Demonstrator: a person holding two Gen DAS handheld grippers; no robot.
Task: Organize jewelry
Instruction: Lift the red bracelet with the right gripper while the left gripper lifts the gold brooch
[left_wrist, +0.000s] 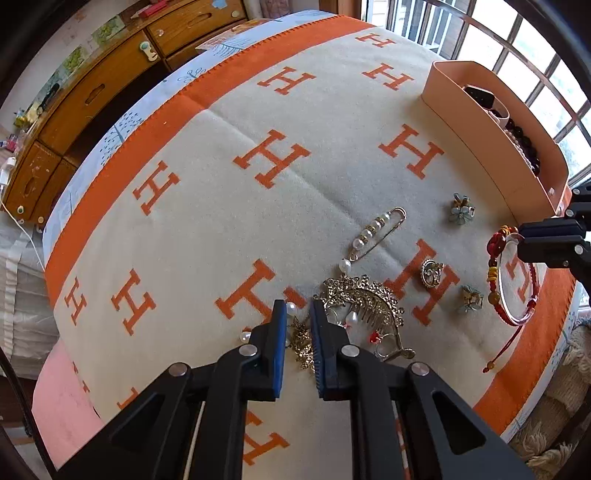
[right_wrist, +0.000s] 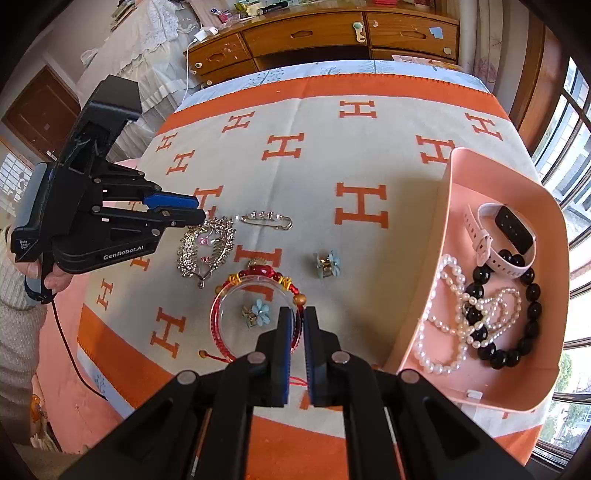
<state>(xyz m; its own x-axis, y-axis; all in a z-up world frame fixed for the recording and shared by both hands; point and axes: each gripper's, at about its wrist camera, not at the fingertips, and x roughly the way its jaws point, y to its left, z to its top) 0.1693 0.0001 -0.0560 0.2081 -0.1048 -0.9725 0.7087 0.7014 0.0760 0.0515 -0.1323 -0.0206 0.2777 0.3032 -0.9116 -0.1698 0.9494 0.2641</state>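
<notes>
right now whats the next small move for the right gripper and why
Probably lift the red bracelet and carry it to the pink box. The right gripper looks shut on its rim, and that box already holds pearls, black beads and a watch.

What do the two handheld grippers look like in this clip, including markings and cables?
Both are matte black with silver pivot pins. The left gripper has blue finger pads, white "GenRobot.AI" lettering, a blue-grey rear block and a dark red cable. The right gripper also has blue pads.

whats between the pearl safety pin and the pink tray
In the right wrist view, only bare H-patterned blanket lies between the pearl safety pin and the pink tray.
</notes>
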